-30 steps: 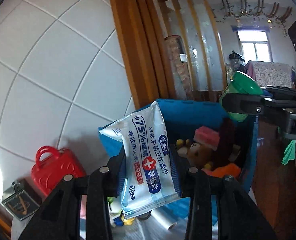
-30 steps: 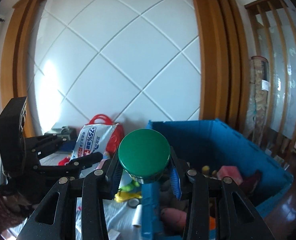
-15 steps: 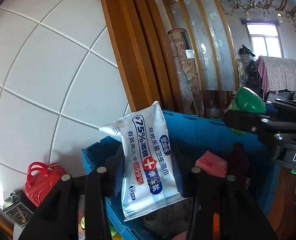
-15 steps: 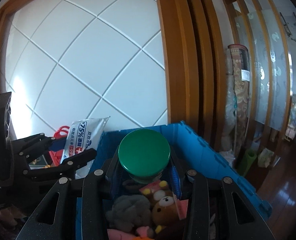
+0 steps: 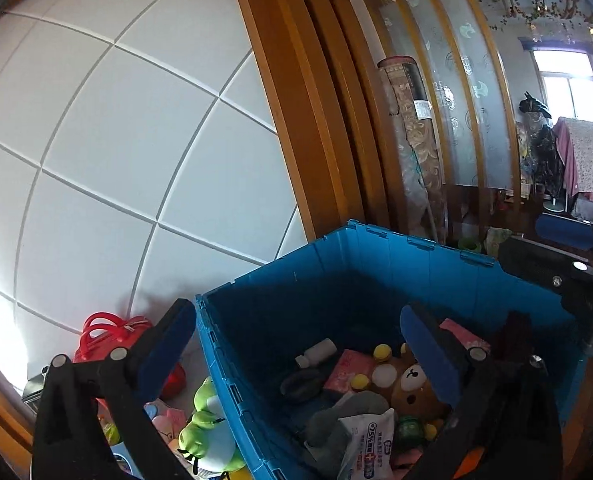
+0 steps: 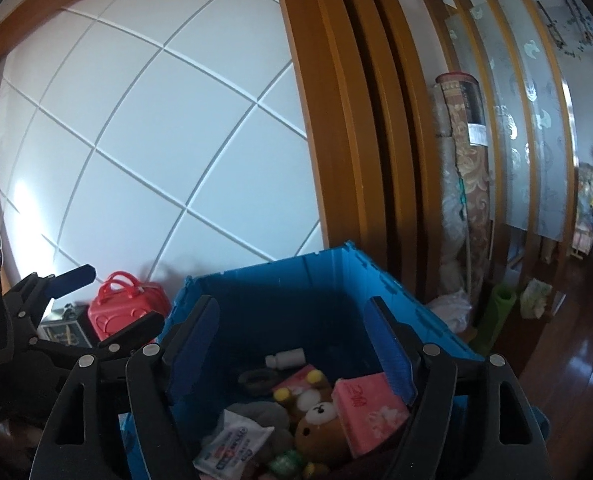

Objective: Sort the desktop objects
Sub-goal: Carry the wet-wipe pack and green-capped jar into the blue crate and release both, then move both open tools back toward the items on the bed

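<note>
A blue crate point(image 5: 376, 248) point(image 6: 296, 268) holds several toys. The white wet-wipes pack point(image 5: 366, 446) point(image 6: 234, 442) lies inside it near the front. The green-lidded jar point(image 5: 410, 428) point(image 6: 286, 462) lies in the crate beside a brown teddy bear point(image 5: 410, 384) point(image 6: 316, 432). My left gripper point(image 5: 296, 344) is open and empty above the crate's left wall. My right gripper point(image 6: 292, 344) is open and empty above the crate. The left gripper also shows at the left of the right wrist view point(image 6: 96, 304).
A red toy suitcase point(image 5: 108, 336) point(image 6: 126, 306), a green frog toy point(image 5: 208, 436) and small items lie on the table left of the crate. A pink box point(image 6: 366, 408) and white bottle point(image 6: 286, 358) are in the crate. A tiled wall and wooden frame stand behind.
Both grippers moved over the crate and opened. The wipes pack dropped from the left gripper and the green-lidded jar from the right; both now lie in the crate.
</note>
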`<move>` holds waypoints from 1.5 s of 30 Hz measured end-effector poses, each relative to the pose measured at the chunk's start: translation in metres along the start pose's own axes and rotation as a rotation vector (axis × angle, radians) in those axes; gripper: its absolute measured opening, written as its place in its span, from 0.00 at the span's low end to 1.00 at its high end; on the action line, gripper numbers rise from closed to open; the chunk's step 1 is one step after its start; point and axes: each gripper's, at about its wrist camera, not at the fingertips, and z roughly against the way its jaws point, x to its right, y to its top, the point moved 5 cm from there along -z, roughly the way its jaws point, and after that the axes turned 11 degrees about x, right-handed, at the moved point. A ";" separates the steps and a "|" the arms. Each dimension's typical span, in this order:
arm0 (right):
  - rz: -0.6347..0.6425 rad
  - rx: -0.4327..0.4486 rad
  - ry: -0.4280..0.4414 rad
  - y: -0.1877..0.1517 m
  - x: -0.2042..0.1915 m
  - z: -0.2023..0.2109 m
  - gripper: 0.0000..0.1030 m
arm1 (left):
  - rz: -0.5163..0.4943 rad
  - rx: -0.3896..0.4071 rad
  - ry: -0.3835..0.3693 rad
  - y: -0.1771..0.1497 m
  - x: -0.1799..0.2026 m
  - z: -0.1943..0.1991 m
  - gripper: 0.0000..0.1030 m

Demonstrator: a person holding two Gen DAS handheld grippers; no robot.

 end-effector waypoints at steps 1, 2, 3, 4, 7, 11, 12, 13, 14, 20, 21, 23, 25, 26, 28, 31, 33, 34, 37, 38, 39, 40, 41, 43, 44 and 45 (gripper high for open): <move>-0.003 -0.002 0.010 -0.001 0.000 0.000 0.77 | -0.001 0.006 0.007 -0.001 -0.003 0.005 1.00; -0.009 0.000 0.021 -0.004 -0.002 0.004 0.80 | 0.000 0.012 0.015 -0.003 -0.006 0.009 1.00; -0.012 0.002 0.032 -0.006 -0.006 0.007 0.81 | 0.002 0.014 0.030 -0.005 -0.011 0.013 1.00; -0.013 0.003 0.045 -0.009 -0.009 0.010 0.81 | 0.005 0.014 0.048 -0.009 -0.018 0.018 1.00; -0.008 0.003 0.086 -0.019 -0.021 0.019 0.81 | 0.012 0.015 0.088 -0.024 -0.043 0.035 1.00; 0.002 0.007 0.129 -0.031 -0.042 0.030 0.84 | 0.038 0.026 0.171 -0.043 -0.093 0.067 1.00; -0.001 0.006 0.140 -0.033 -0.048 0.032 0.84 | 0.043 0.031 0.189 -0.047 -0.106 0.076 1.00; 0.000 0.002 0.153 -0.035 -0.054 0.032 0.84 | 0.046 0.033 0.216 -0.052 -0.120 0.085 1.00; 0.004 -0.001 0.168 -0.038 -0.061 0.033 0.84 | 0.046 0.034 0.247 -0.057 -0.134 0.095 1.00; 0.029 -0.023 0.253 -0.056 -0.119 0.034 0.85 | 0.036 -0.001 0.372 -0.104 -0.210 0.148 1.00; 0.033 -0.026 0.261 -0.060 -0.128 0.034 0.86 | 0.042 -0.014 0.379 -0.113 -0.221 0.155 1.00; 0.025 -0.040 0.285 -0.070 -0.151 0.030 0.86 | 0.034 -0.042 0.383 -0.133 -0.239 0.166 1.00; 0.017 -0.070 0.307 -0.081 -0.174 0.024 0.86 | 0.001 -0.064 0.408 -0.150 -0.257 0.177 1.00; 0.020 -0.088 0.315 -0.087 -0.188 0.020 0.86 | -0.009 -0.076 0.423 -0.159 -0.268 0.184 1.00; 0.029 -0.109 0.329 -0.097 -0.215 0.015 0.86 | -0.008 -0.100 0.436 -0.176 -0.290 0.197 1.00; 0.029 -0.125 0.333 -0.111 -0.248 0.008 0.86 | 0.006 -0.145 0.464 -0.201 -0.332 0.212 1.00; 0.024 -0.146 0.339 -0.121 -0.270 0.002 0.86 | 0.009 -0.164 0.476 -0.213 -0.356 0.218 1.00; 0.023 -0.156 0.340 -0.127 -0.280 -0.001 0.87 | 0.008 -0.171 0.484 -0.219 -0.369 0.221 1.00; 0.022 -0.191 0.357 -0.147 -0.310 -0.015 0.87 | 0.008 -0.193 0.502 -0.232 -0.398 0.222 1.00; 0.026 -0.206 0.360 -0.153 -0.318 -0.020 0.87 | 0.014 -0.205 0.509 -0.235 -0.408 0.220 1.00; 0.034 -0.224 0.364 -0.161 -0.326 -0.026 0.86 | 0.019 -0.209 0.510 -0.238 -0.415 0.218 1.00; 0.045 -0.242 0.372 -0.168 -0.334 -0.034 0.86 | 0.021 -0.206 0.508 -0.239 -0.420 0.216 1.00; 0.050 -0.255 0.386 -0.175 -0.342 -0.042 0.87 | 0.020 -0.203 0.511 -0.240 -0.425 0.214 1.00; 0.055 -0.295 0.407 -0.188 -0.354 -0.060 0.87 | 0.038 -0.203 0.532 -0.242 -0.436 0.211 1.00; 0.057 -0.319 0.413 -0.194 -0.360 -0.072 0.87 | 0.062 -0.201 0.531 -0.244 -0.442 0.208 1.00; 0.054 -0.345 0.416 -0.201 -0.366 -0.086 0.87 | 0.085 -0.196 0.530 -0.246 -0.448 0.205 1.00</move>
